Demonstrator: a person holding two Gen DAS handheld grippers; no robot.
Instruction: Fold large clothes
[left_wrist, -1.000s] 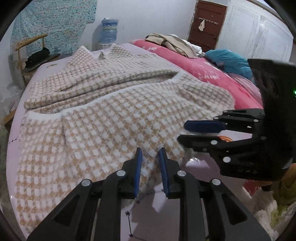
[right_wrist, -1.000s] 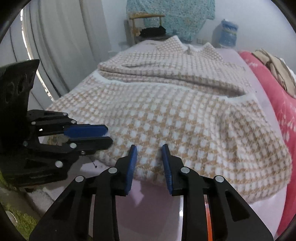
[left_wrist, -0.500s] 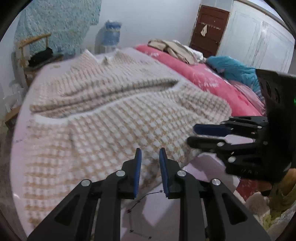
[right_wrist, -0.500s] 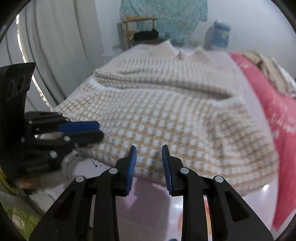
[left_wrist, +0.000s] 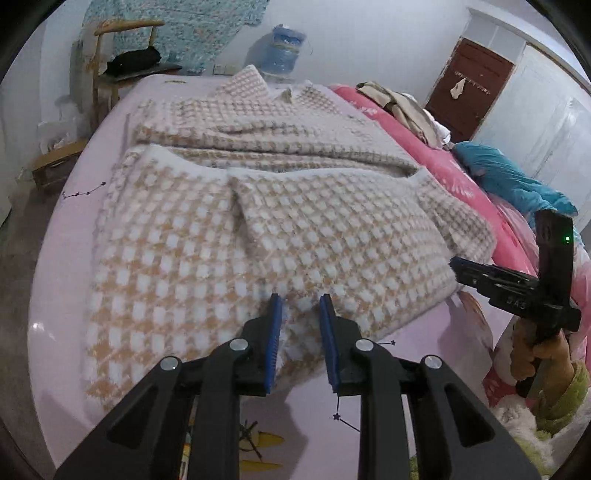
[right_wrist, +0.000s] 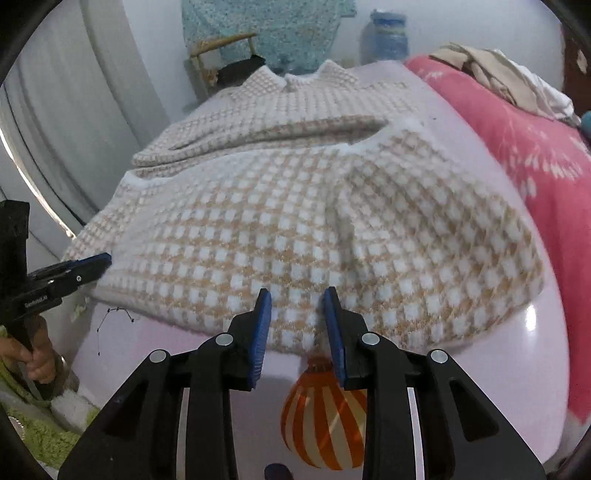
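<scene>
A large beige-and-white checked knit garment (left_wrist: 280, 229) lies spread on a lilac bed sheet (left_wrist: 62, 295), its collar at the far end and its lower part folded up over the body. It also shows in the right wrist view (right_wrist: 295, 221). My left gripper (left_wrist: 297, 306) is open and empty, its fingertips over the garment's near folded edge. My right gripper (right_wrist: 297, 301) is open and empty, also over the near edge. Each gripper shows from the side in the other's view, the right one (left_wrist: 476, 269) and the left one (right_wrist: 92, 264).
A pink quilt (left_wrist: 443, 170) with beige clothes (left_wrist: 399, 107) and a teal cloth (left_wrist: 509, 181) lies to the right. A wooden chair (left_wrist: 107, 70) and a water bottle (left_wrist: 284, 48) stand at the far end. White curtains (right_wrist: 74, 110) hang on the left.
Both grippers have moved forward over the garment's near edge and apart from each other. Both have stayed open.
</scene>
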